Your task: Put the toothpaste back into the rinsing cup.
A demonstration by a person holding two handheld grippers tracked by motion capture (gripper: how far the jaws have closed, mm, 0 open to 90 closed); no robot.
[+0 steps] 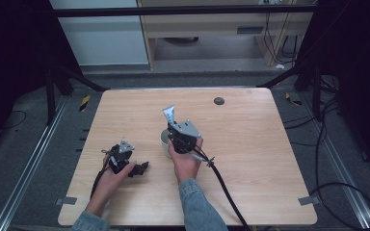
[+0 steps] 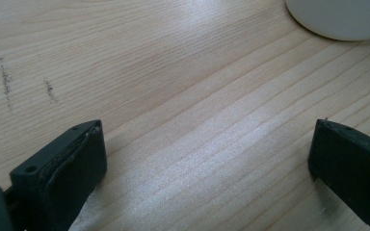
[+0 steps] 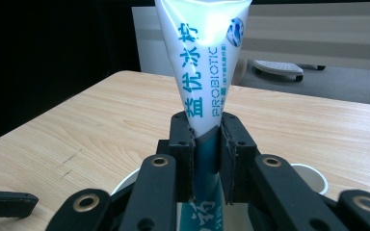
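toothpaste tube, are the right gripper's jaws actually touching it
Touching. In the right gripper view both black jaws of the right gripper press against the sides of the toothpaste tube, with no gap on either side.

White-teal toothpaste tube (image 3: 203, 67) upright, crimp up, over white cup (image 1: 165, 139).

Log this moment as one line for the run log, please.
right gripper: shut on toothpaste tube, upright over white cup | left gripper: open, holding nothing, low over table
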